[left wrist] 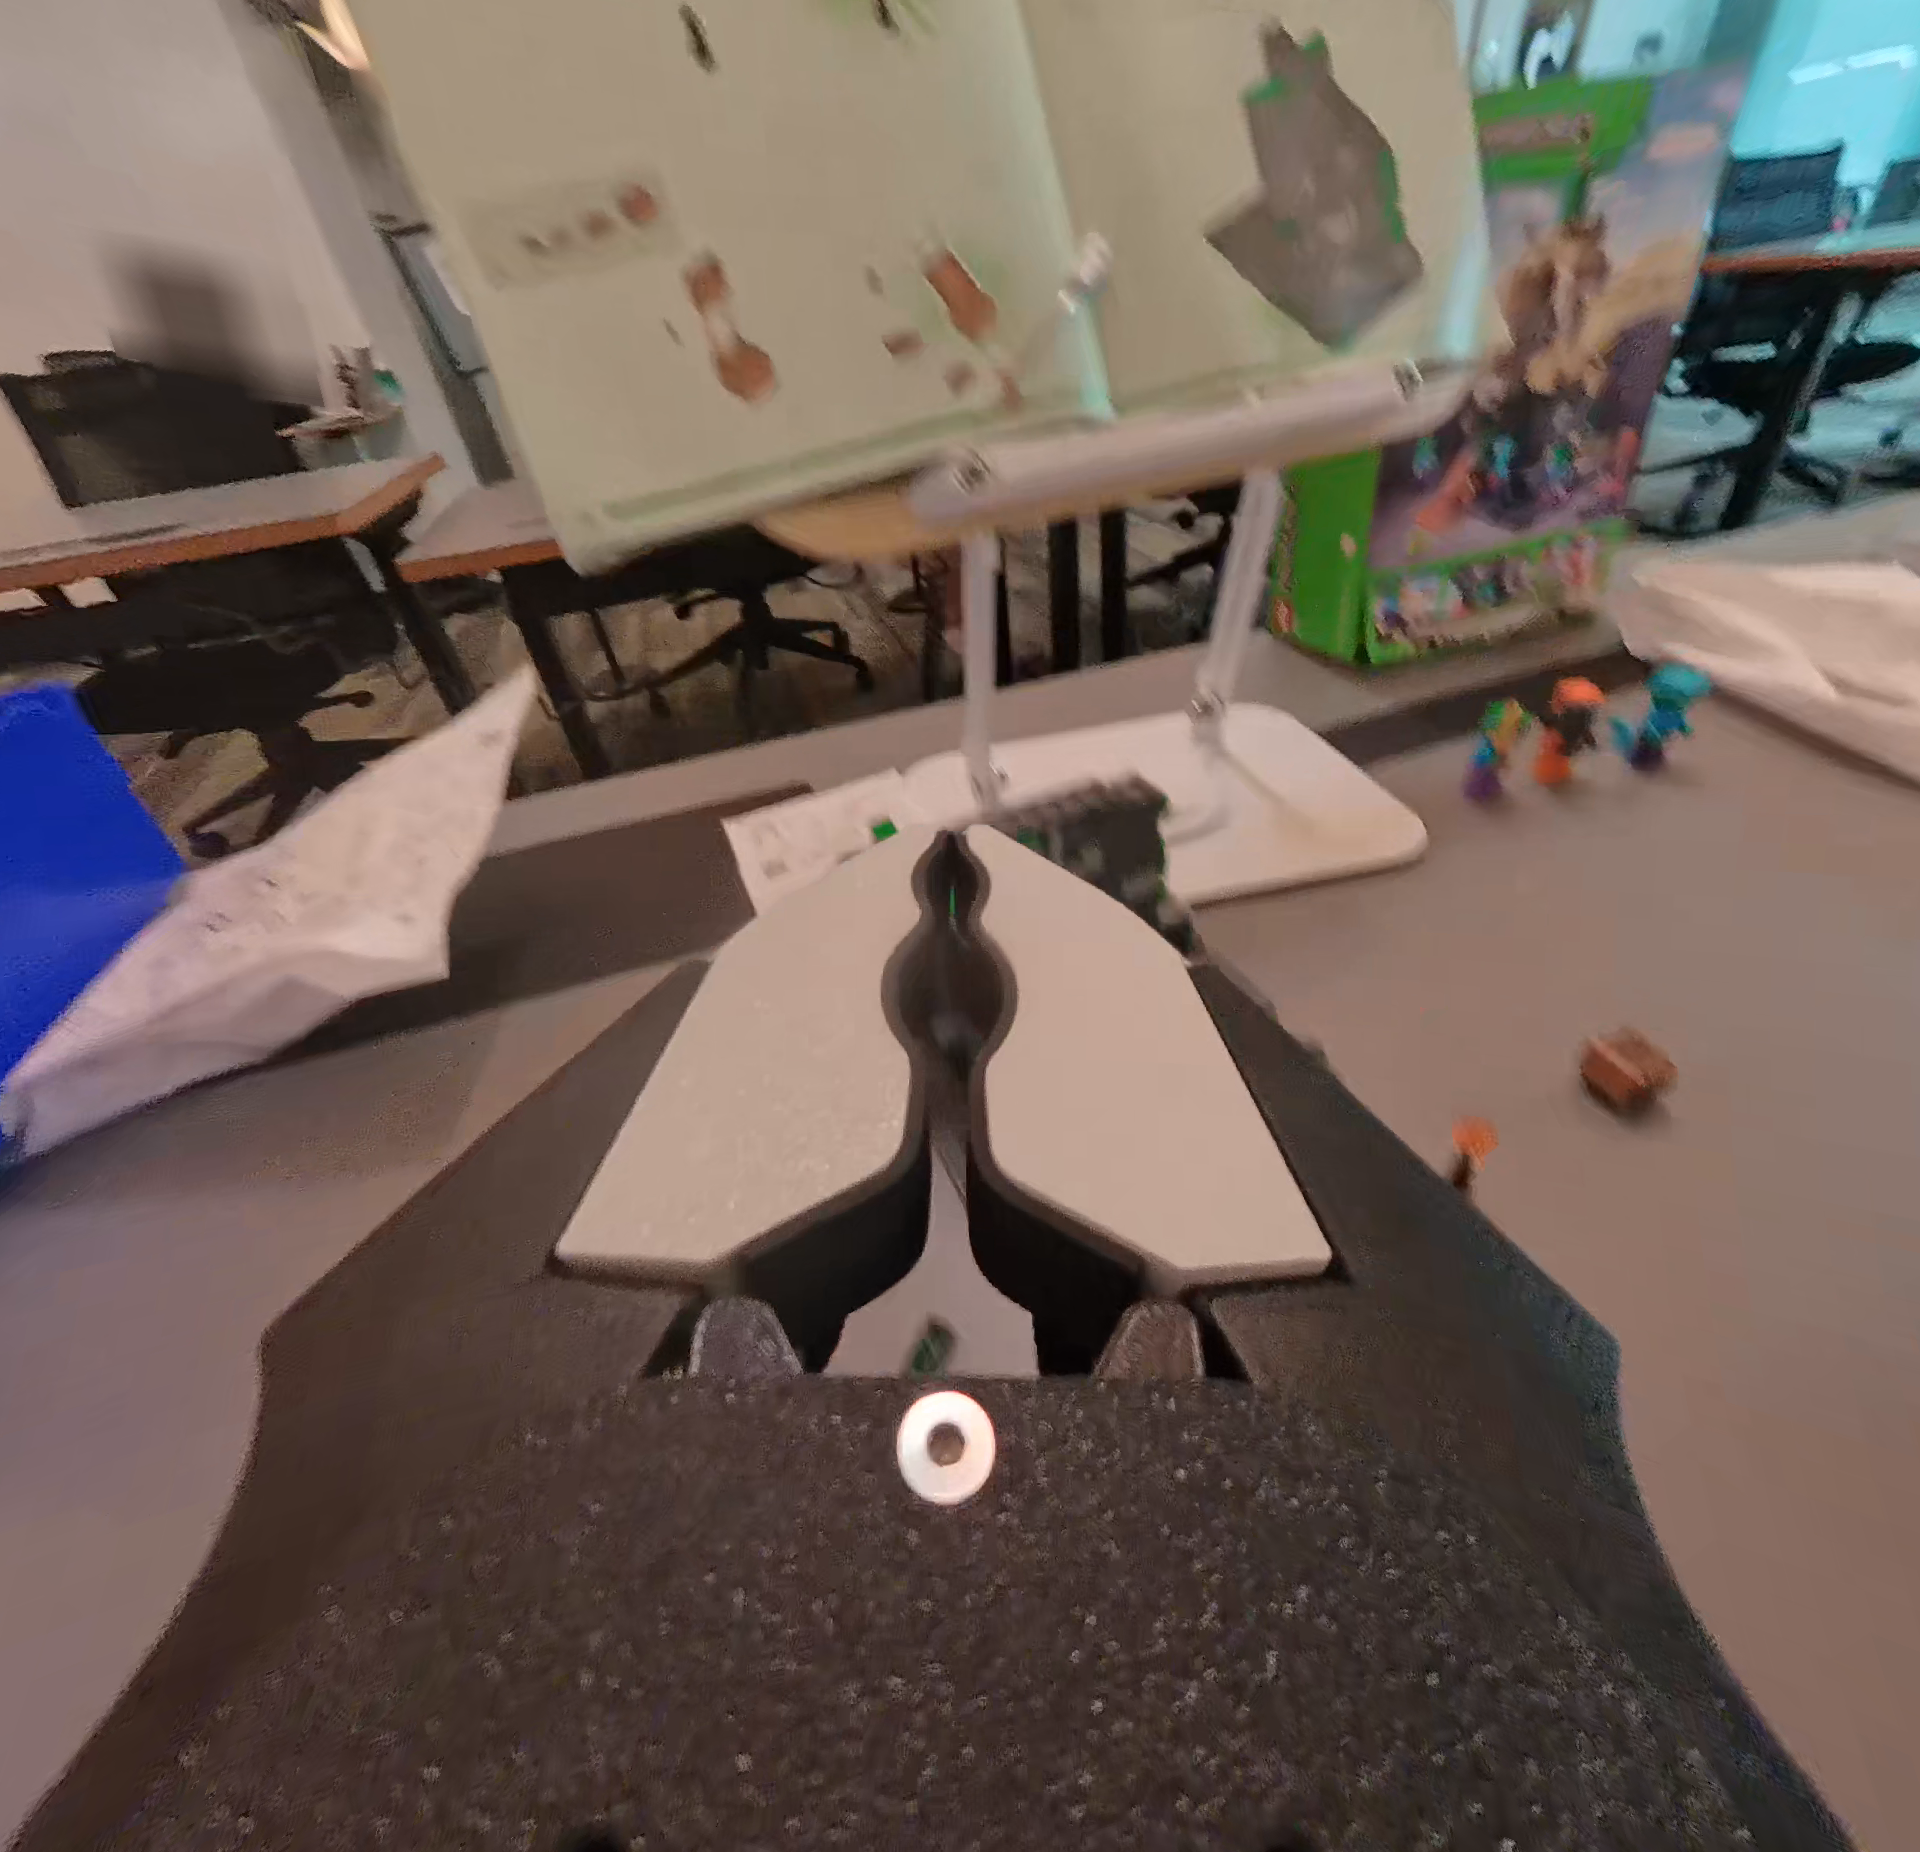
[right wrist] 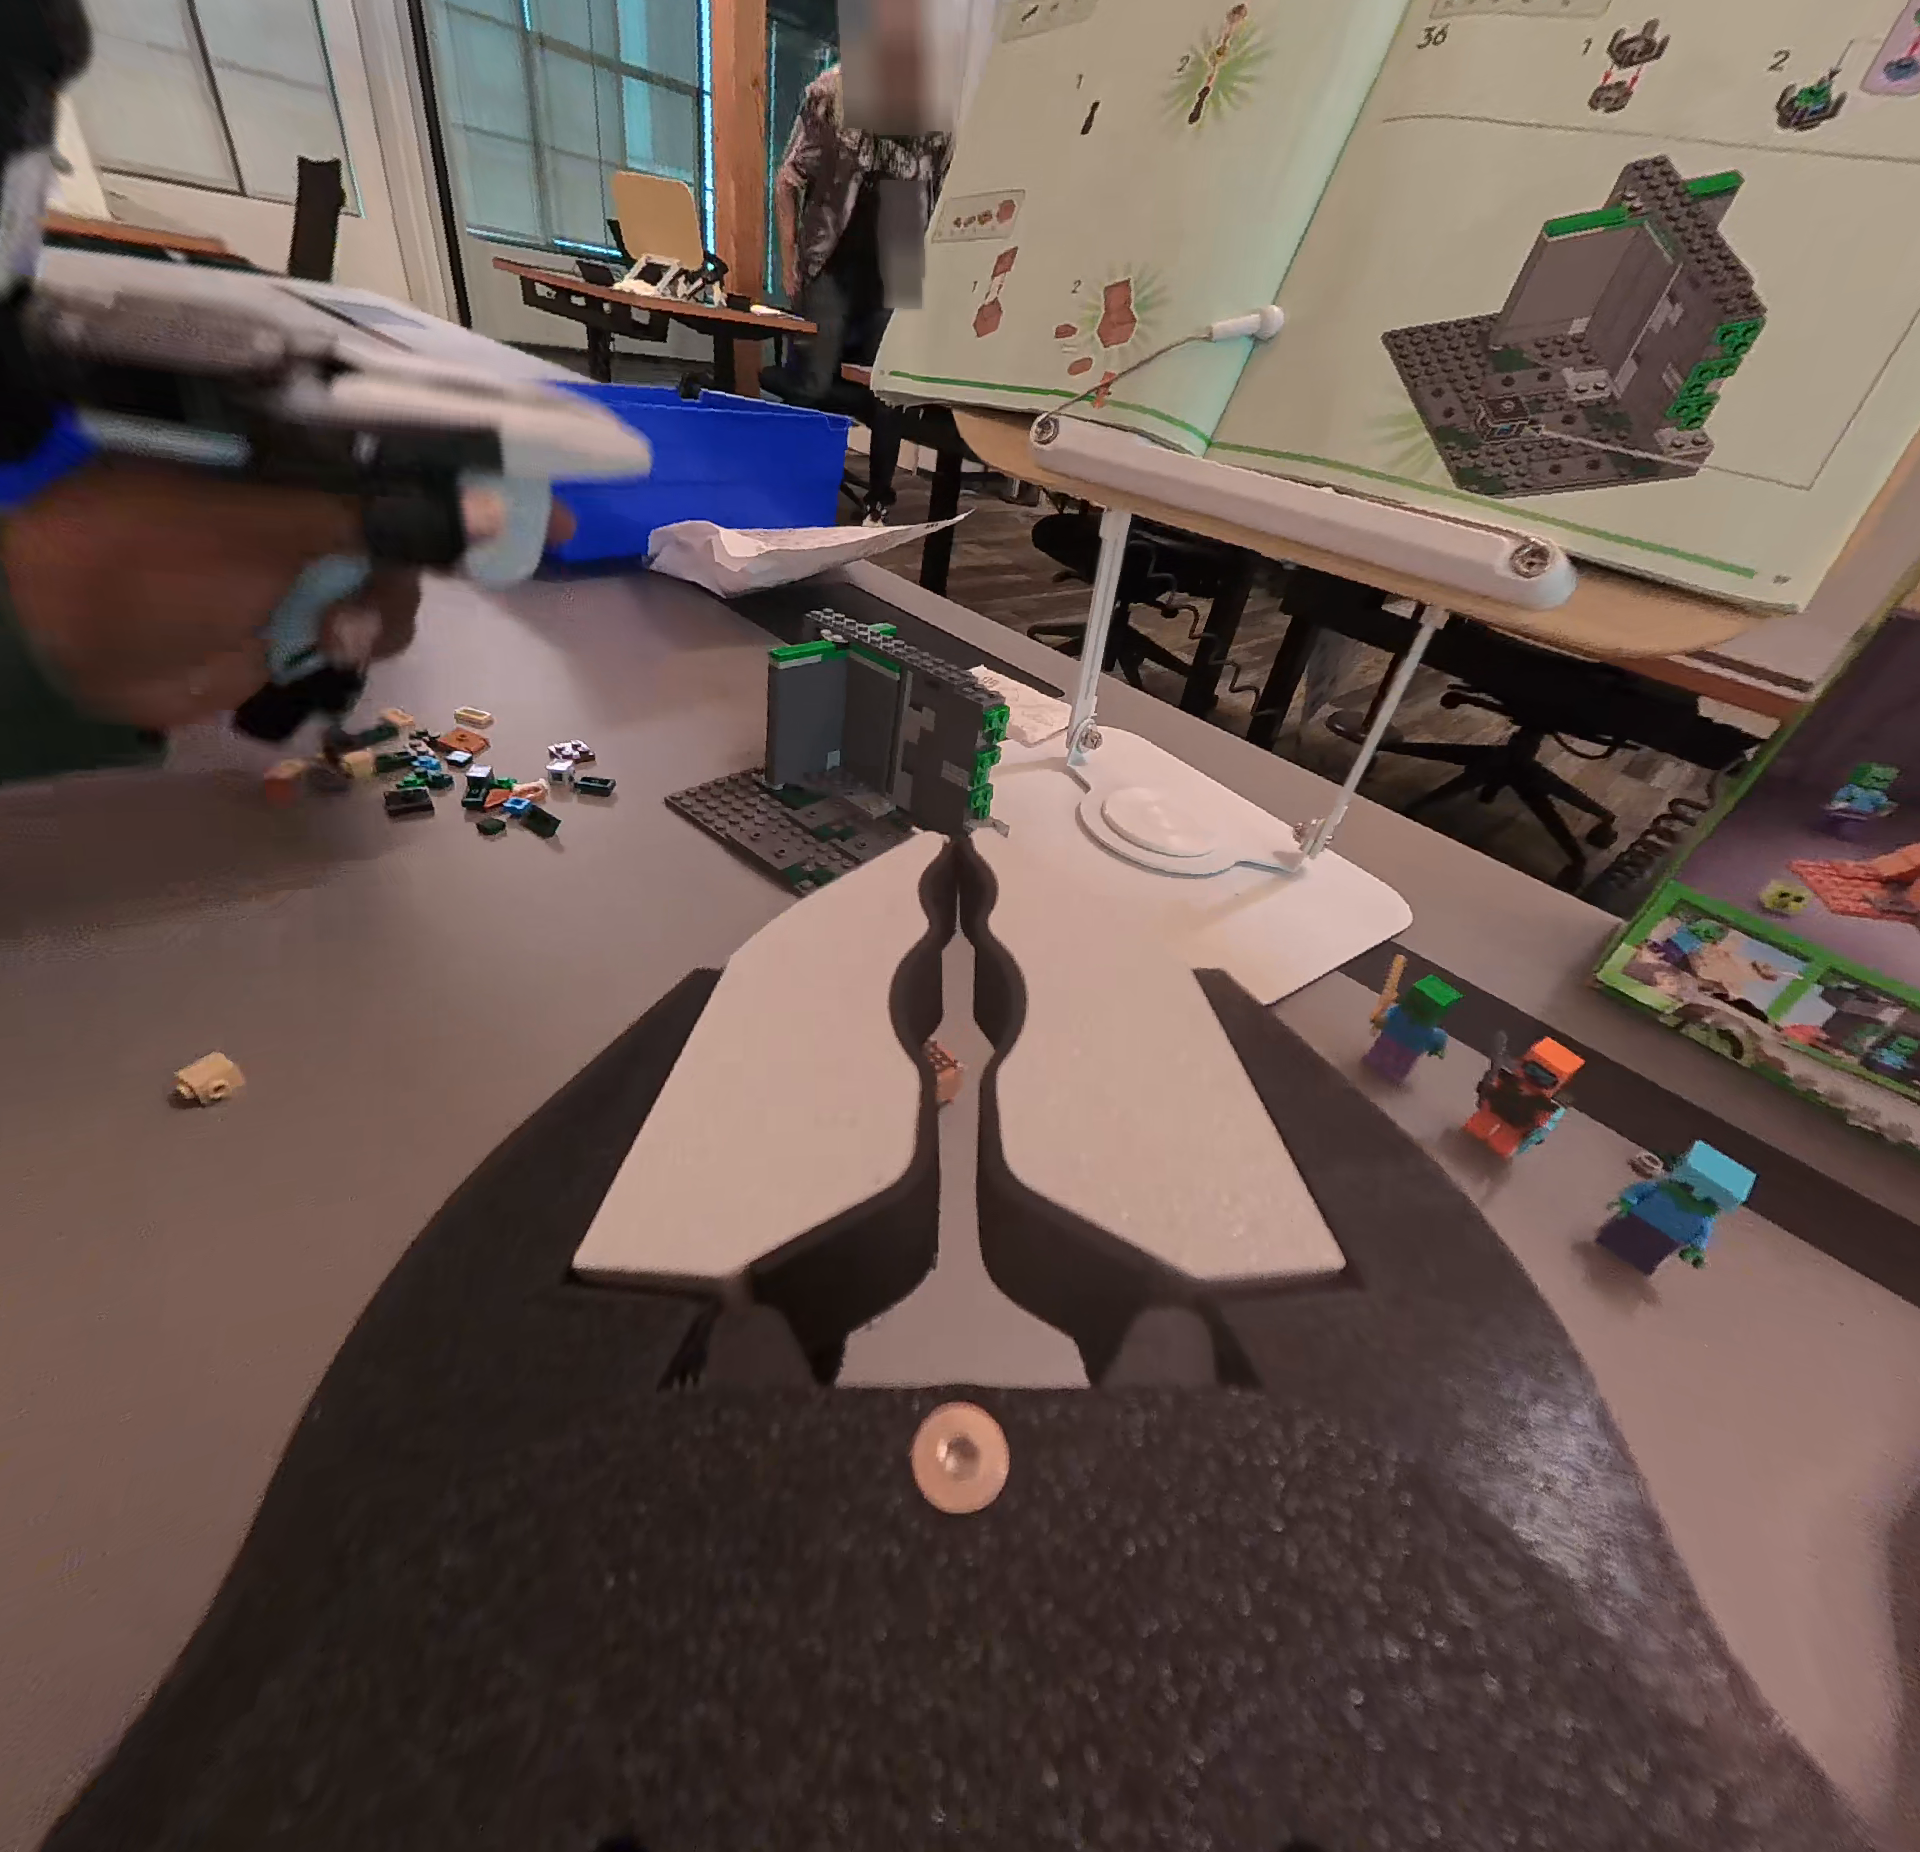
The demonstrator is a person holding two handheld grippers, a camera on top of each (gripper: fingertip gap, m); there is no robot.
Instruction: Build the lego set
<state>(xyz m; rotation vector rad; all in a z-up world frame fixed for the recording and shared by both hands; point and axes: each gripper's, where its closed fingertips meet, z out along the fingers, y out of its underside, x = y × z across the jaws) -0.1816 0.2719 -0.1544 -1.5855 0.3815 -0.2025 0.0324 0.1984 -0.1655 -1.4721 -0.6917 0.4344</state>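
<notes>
On the far left of the tabletop (right wrist: 312,971), my left gripper (right wrist: 296,706) pokes one pile of loose bricks (right wrist: 468,768); I cannot tell its grip. One half-built lego wall (right wrist: 883,742) stands mid-tabletop. My right gripper (right wrist: 956,846) is clenched. Three little figures (right wrist: 1517,1096) stand right.

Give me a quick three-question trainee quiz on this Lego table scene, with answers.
1. How many minifigures stand on the table?
2. True or false: the booklet lies flat on the table.
3. In the right wrist view, where are the loose pieces relative to the build? A) to its left B) to its right C) on top of it

Key:
1. Three.
2. False. It is propped open on a stand.
3. A.
</notes>
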